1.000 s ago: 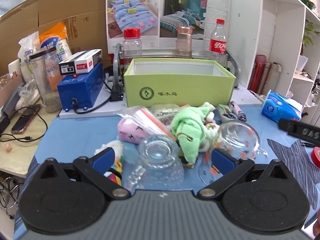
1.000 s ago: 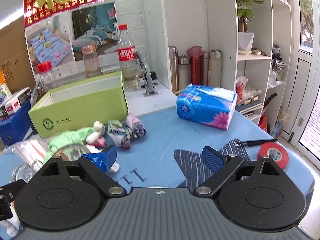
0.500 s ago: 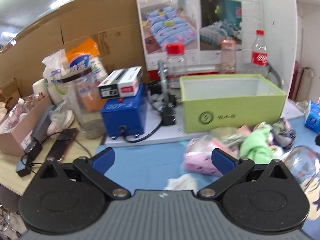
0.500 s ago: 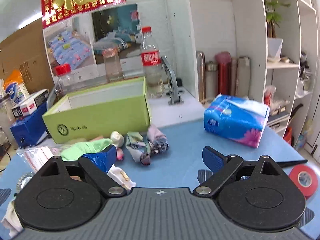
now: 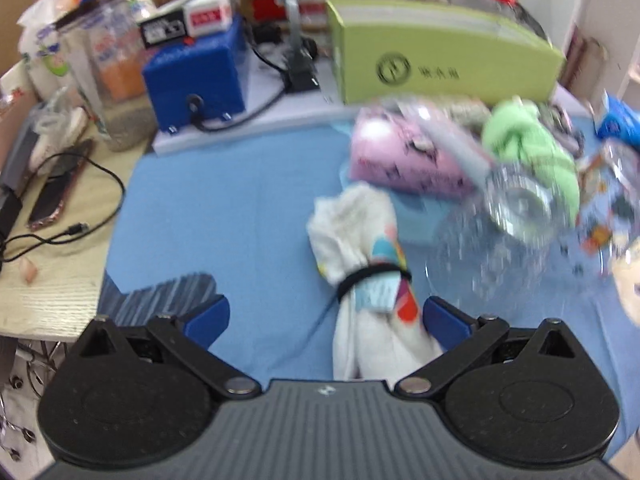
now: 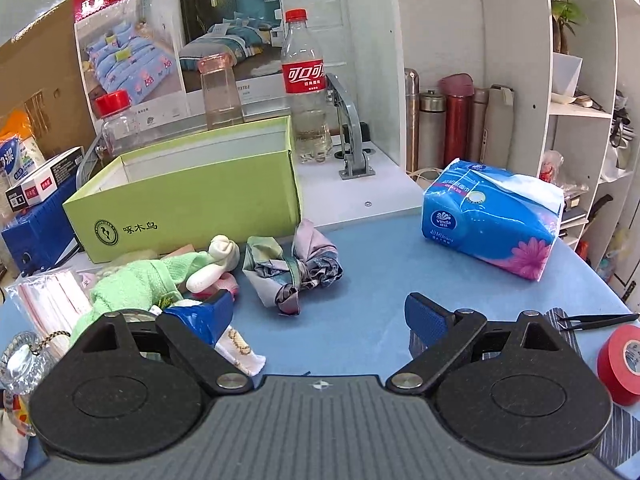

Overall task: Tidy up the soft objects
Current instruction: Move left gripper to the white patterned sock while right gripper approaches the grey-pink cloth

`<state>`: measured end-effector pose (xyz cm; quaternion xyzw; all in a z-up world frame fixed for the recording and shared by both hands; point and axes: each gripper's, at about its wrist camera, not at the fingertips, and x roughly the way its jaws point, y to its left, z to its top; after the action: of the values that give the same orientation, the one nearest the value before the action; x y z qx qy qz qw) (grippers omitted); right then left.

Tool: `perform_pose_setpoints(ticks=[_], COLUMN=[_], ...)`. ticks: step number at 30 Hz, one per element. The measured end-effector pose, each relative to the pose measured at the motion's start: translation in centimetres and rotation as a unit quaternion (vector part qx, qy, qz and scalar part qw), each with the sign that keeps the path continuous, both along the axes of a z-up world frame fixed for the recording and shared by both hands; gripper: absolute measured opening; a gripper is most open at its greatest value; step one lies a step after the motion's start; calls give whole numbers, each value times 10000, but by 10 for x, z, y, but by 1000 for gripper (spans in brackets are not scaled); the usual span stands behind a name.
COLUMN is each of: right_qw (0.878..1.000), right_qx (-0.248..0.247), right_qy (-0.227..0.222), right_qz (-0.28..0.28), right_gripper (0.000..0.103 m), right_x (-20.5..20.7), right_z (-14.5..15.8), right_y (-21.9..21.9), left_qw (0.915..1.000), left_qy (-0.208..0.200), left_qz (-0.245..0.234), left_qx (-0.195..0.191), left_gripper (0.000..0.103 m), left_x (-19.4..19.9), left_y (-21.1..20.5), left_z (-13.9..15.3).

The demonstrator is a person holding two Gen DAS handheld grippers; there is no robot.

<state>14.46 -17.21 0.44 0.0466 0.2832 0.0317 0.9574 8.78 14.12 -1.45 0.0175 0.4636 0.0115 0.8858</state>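
The left gripper [image 5: 325, 314] is wide open and holds nothing. Between its two blue fingers, close to the right one, lies a white sock bundle [image 5: 366, 276] tied with a black band, on the blue counter [image 5: 224, 216]. I cannot tell if the right finger touches the bundle. Further toward the back edge of the counter lie a pink soft pack [image 5: 404, 160] and a green cloth [image 5: 532, 152], with a clear glass jar [image 5: 516, 204] lying just in front of them; this part is blurred.

The right gripper [image 6: 318, 314] is also wide open and empty, above the bare blue counter. Beyond it lies a grey-pink knotted cloth [image 6: 294, 266], and beside this, toward the left, a cream rolled sock [image 6: 218, 262] touches the green cloth [image 6: 140, 280]. The green box [image 6: 192, 204] stands open at the back edge, just behind these soft things. A blue tissue pack [image 6: 488, 220] lies toward the right edge, well apart from the cloths, and a red tape roll [image 6: 620, 360] is near the right front corner.
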Motion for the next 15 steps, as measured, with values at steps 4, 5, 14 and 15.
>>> perform_pose_setpoints(ticks=[4,5,14,15], right_qw=[9998,9998,9994,9991], right_qx=[1,25,-214,-333], right_qy=[-2,16,159,227], right_qz=[-179,-206,-210,-102], right_gripper=[80,80,80,80], right_x=[1,3,23,30], right_z=[0,0,7,7], right_y=[-9,-12,-29,-28], left_qw=[9998,9999,9885,9883], left_qy=[13,-13,-545,-617], left_qz=[-20,123,1280,1258], left_qx=[191,21,600,594], left_gripper=[102,102,102,102], left_x=[-3,0,48,44], left_y=[8,16,53,50], left_z=[-10,-8,1,4])
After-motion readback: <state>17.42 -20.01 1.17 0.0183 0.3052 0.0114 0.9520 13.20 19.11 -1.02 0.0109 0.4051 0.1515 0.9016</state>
